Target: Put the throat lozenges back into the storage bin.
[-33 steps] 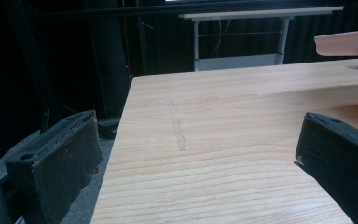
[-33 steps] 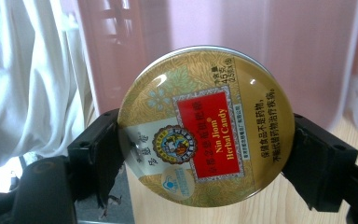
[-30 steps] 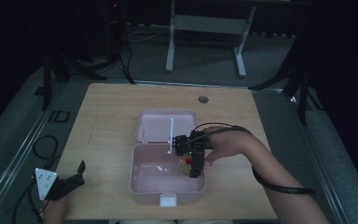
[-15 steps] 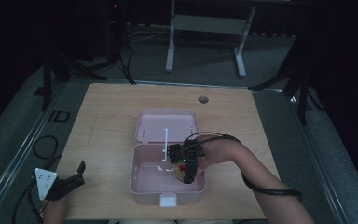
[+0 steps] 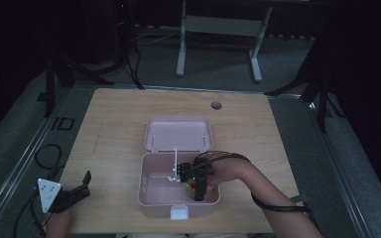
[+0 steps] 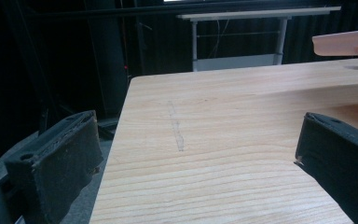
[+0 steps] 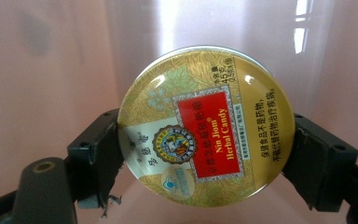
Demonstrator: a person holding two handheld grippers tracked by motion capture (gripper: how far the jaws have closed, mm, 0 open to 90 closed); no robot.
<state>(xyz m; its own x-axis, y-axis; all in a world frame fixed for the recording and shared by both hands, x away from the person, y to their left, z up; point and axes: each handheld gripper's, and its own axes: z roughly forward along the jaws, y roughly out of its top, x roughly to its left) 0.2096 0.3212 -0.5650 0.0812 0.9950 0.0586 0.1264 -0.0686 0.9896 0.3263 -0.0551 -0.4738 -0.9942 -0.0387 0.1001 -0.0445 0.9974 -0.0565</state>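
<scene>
A round gold candy tin [image 7: 205, 123] with a red label is clamped between the jaws of my right gripper [image 7: 205, 158], which is shut on it. In the high view the right gripper [image 5: 198, 189] reaches down inside the open pink box [image 5: 149, 191], at its right side, with the candy tin [image 5: 192, 187] low in the box. The box lid [image 5: 178, 134] lies back flat on the table. My left gripper [image 5: 77, 191] rests at the table's front left corner, open with nothing between its jaws. The left gripper [image 6: 196, 154] view looks across bare wood.
The wooden table [image 5: 114, 119] has a round cable hole [image 5: 216, 105] at the back. A white latch [image 5: 180, 212] sticks out from the box front. A metal table frame [image 5: 218, 29] stands on the floor beyond. Cables [image 5: 44, 156] lie on the floor at left.
My right gripper has carried the candy tin down and forward, deeper into the pink box. The left gripper has stayed still.
</scene>
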